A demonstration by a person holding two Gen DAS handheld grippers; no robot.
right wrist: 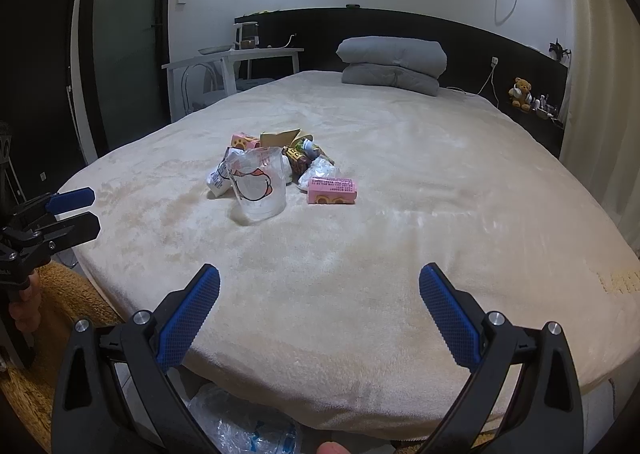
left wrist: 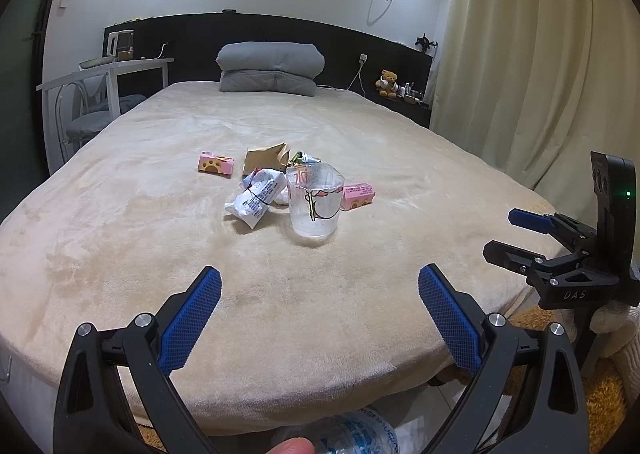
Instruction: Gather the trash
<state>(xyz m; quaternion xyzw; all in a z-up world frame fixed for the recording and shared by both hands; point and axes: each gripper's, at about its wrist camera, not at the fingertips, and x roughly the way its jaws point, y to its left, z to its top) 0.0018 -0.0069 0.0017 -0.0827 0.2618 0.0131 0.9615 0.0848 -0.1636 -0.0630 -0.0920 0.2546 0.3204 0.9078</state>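
A pile of trash lies mid-bed: a clear plastic cup [left wrist: 315,201] [right wrist: 258,183] standing upright in front, a white wrapper [left wrist: 258,197] [right wrist: 218,177], a brown paper bag [left wrist: 266,157] [right wrist: 280,137], and two pink cartons [left wrist: 216,163] [left wrist: 357,195] [right wrist: 332,189] [right wrist: 242,140]. My left gripper [left wrist: 320,294] is open and empty above the bed's near edge, well short of the pile. My right gripper [right wrist: 320,290] is also open and empty; it shows at the right of the left view [left wrist: 508,232], and the left one at the left of the right view [right wrist: 90,209].
The beige bed cover [left wrist: 160,254] [right wrist: 440,193] carries a folded grey quilt [left wrist: 270,67] [right wrist: 394,63] at the black headboard. A white desk [left wrist: 104,77] and chair stand left. Curtains [left wrist: 540,53] hang right. A clear plastic bag [right wrist: 248,426] [left wrist: 352,434] lies on the floor below.
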